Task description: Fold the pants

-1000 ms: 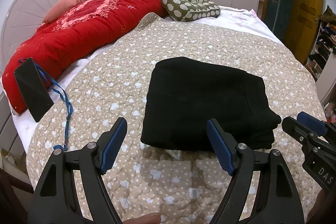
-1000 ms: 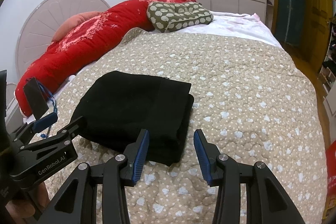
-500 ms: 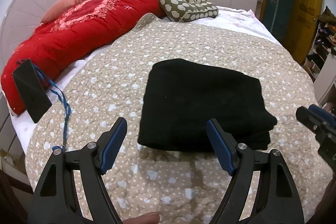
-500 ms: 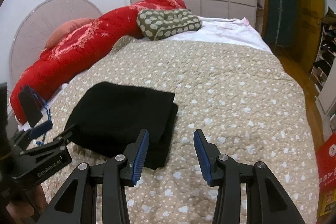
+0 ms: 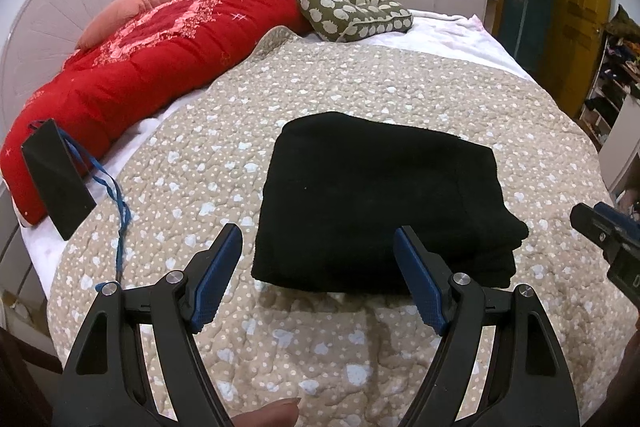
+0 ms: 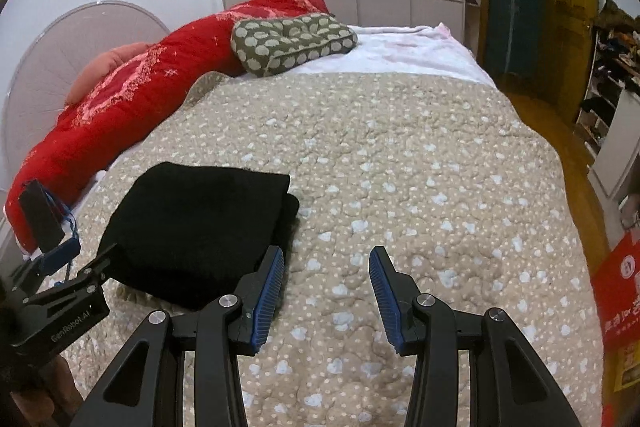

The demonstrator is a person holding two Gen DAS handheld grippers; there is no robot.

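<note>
Step in hand: pants look fully folded, so the job left is a clean retreat — lift both claws straight back and up, no pad brushing the stack, or the top layer will drag out of square.
Black wedge-shaped case with blue cord point(image 5: 56, 179): stiff, matte, propped at the bed's left edge against the red quilted duvet point(image 5: 160, 59); well apart from the pants.
Left claw point(image 5: 318, 277): blue ribbed pads wide apart, holding nothing, hovering just short of the near edge of the stack.
Black folded pants point(image 5: 372, 199): soft, fuzzy knit, a thick squarish bundle lying flat on the beige quilted bedspread with pale blotches point(image 5: 360, 87), near its front edge; layers show stepped and a little bulged at the right side, the left edge a rounded fold.
Tidying, if wanted: press the bulged right edge point(image 6: 290, 207) lightly inward, not downward; knit this thick springs back.
Right claw point(image 6: 326, 289): pads apart, empty, over bare bedspread just right of the pants.
Green cushion with pale shell print point(image 6: 292, 43): plump, tufted, far back.
</note>
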